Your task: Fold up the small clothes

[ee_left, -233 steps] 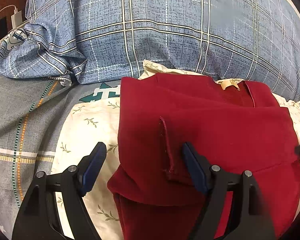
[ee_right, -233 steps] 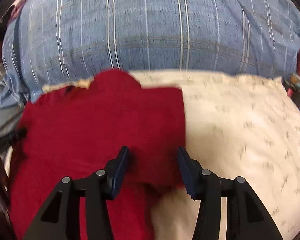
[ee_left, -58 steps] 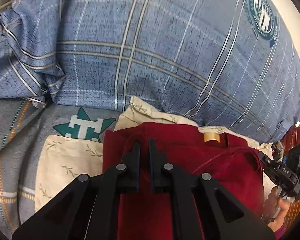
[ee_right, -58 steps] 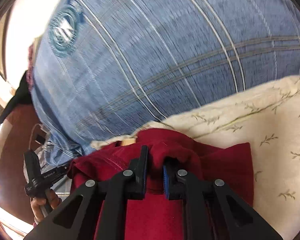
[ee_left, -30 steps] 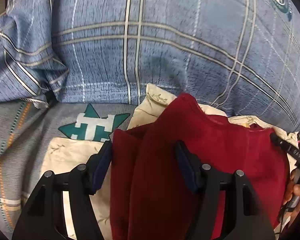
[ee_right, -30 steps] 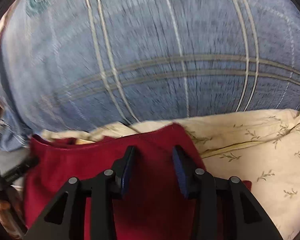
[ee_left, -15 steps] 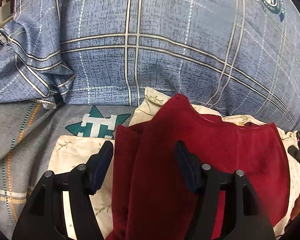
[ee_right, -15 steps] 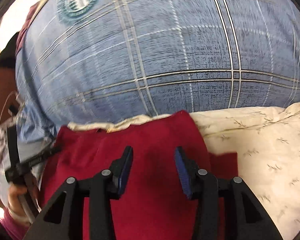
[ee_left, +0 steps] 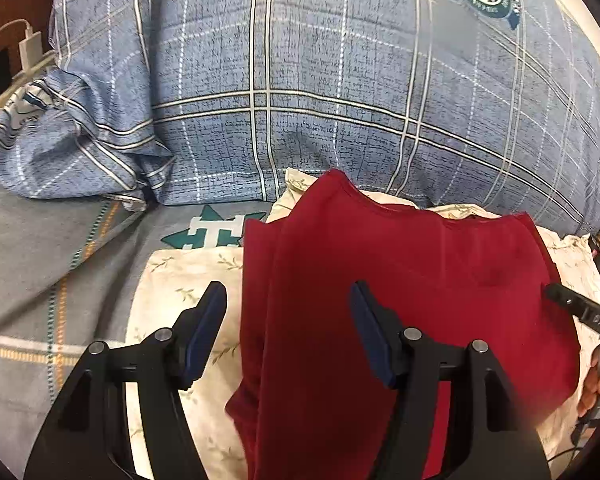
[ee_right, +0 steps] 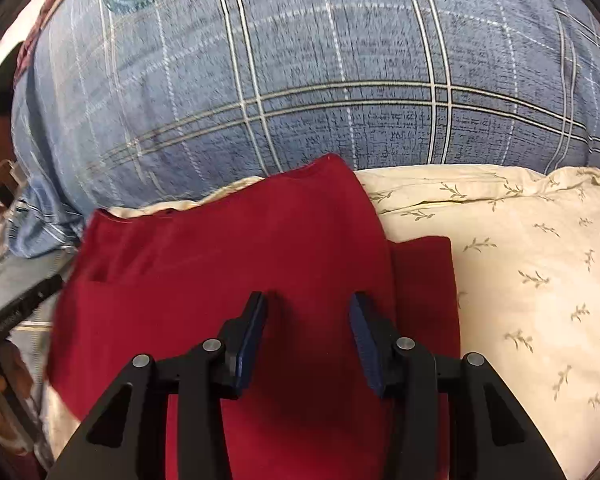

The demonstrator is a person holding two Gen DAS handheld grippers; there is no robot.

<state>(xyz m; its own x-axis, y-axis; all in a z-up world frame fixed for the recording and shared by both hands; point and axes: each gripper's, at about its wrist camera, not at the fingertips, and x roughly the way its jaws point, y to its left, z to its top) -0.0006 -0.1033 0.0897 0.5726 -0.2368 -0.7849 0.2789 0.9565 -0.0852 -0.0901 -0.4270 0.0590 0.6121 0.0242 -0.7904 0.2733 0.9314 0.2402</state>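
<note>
A dark red garment [ee_left: 400,288] lies folded over itself on a cream leaf-print pillow [ee_left: 172,292]. In the left wrist view my left gripper [ee_left: 288,328] hangs open above the garment's left edge, nothing between its blue pads. The right wrist view shows the same red garment [ee_right: 228,264] with a lower layer sticking out at its right. My right gripper [ee_right: 306,336] stands open over the garment's right part, its pads clear of the cloth. The other gripper's black tip [ee_left: 576,312] and a hand show at the far right of the left view.
A large blue plaid pillow [ee_left: 340,80] rises behind the garment. A grey striped bedsheet [ee_left: 40,264] spreads to the left. The cream pillow [ee_right: 532,272] stretches bare to the right. A white charger and cable [ee_left: 28,46] sit at the far left edge.
Both grippers have let go of the red cloth they pinched two seconds ago and pulled back and up. The garment's folded top layer now lies flat.
</note>
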